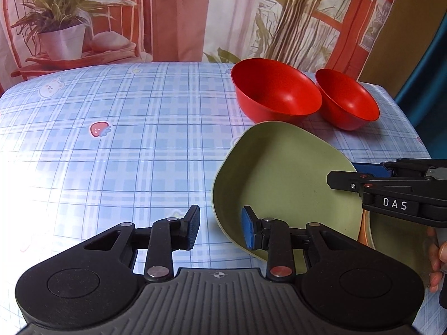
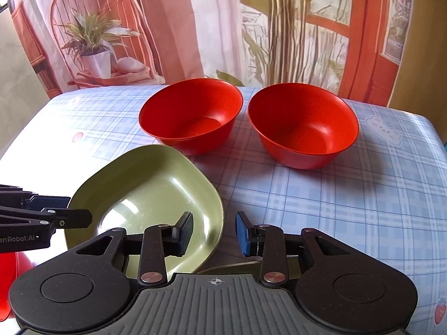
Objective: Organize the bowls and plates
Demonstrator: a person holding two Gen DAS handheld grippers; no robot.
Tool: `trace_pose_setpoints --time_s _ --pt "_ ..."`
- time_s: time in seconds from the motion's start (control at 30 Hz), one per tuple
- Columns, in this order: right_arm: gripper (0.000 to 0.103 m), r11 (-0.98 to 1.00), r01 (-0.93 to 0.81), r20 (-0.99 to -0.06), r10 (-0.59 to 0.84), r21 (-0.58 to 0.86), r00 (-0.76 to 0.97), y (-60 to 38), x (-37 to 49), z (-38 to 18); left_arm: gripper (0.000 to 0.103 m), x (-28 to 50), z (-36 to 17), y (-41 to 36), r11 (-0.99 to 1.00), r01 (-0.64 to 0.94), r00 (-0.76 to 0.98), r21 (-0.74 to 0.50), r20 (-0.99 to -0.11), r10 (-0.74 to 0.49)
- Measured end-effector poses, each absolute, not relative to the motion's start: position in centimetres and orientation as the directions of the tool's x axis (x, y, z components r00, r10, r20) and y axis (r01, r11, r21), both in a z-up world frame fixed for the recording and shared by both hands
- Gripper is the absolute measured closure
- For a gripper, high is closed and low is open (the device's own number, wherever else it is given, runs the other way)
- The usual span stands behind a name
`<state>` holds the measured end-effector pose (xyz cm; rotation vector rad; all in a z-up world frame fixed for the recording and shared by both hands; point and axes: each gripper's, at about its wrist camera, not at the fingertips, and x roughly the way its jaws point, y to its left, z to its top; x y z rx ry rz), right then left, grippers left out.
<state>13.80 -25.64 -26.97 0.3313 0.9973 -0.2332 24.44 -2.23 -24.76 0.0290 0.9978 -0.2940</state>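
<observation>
A green squarish plate (image 1: pixel 282 178) lies on the checked tablecloth, also in the right wrist view (image 2: pixel 151 195). Two red bowls stand behind it: a larger one (image 1: pixel 275 92) (image 2: pixel 191 114) and a second one (image 1: pixel 346 99) (image 2: pixel 303 124) to its right. My left gripper (image 1: pixel 220 230) is open, its jaws straddling the plate's left rim. My right gripper (image 2: pixel 214 233) is open, its jaws straddling the plate's right rim; it shows in the left wrist view (image 1: pixel 349 180). The left gripper shows in the right wrist view (image 2: pixel 69 217).
The table (image 1: pixel 125 145) has a blue plaid cloth with strawberry and bear prints. A printed curtain backdrop (image 2: pixel 195 28) hangs behind its far edge. A red object (image 2: pixel 8 279) shows at the lower left of the right wrist view.
</observation>
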Motion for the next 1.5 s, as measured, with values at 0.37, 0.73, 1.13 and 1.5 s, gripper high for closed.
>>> trace_pose_setpoints --time_s 0.37,0.73,1.13,1.5 --pt "0.085 0.921 0.343 -0.851 -0.024 0.185 0.525 -25.5 13.7 -27.2 0.085 24.1 -25.1 -2.7 0.958 0.271 0.511 -0.091 -0.83 -0.224" --pt "0.091 0.911 0.352 -0.832 -0.018 0.215 0.555 -25.2 13.3 -26.1 0.085 23.6 -23.5 -2.1 0.968 0.241 0.558 -0.077 -0.804 -0.203" --pt "0.091 0.91 0.348 -0.793 -0.034 0.227 0.608 -24.6 12.3 -23.1 0.085 22.3 -20.9 -2.2 0.968 0.243 0.613 -0.062 -0.764 -0.203" --pt "0.091 0.911 0.345 -0.766 -0.053 0.225 0.641 -24.1 10.4 -20.4 0.085 20.2 -18.7 -2.5 0.964 0.26 0.65 -0.059 -0.728 -0.22"
